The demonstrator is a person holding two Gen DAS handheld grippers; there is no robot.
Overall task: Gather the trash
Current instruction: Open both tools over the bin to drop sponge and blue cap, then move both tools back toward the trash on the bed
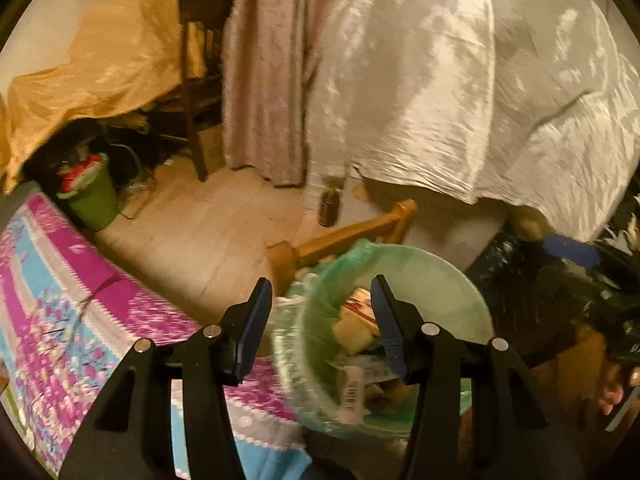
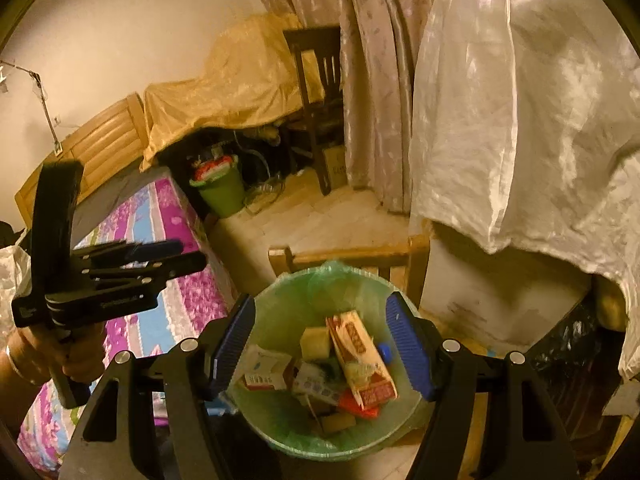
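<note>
Low center of the right wrist view, my right gripper [image 2: 324,344] hangs straight over the lined bin [image 2: 280,292] of trash, jaws apart and empty, nearer than my left gripper [image 2: 176,246], also parted and empty, mid-left over the bed [image 2: 168,216].

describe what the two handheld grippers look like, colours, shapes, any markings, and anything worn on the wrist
Both are black, angular linkage frames with silver round pivot pins and ribbed dark-blue finger pads. The left gripper, seen from the side, has a tall black block on top, a black pistol handle and small pale lettering too blurred to read. The left hand wears a pale bangle.
</note>
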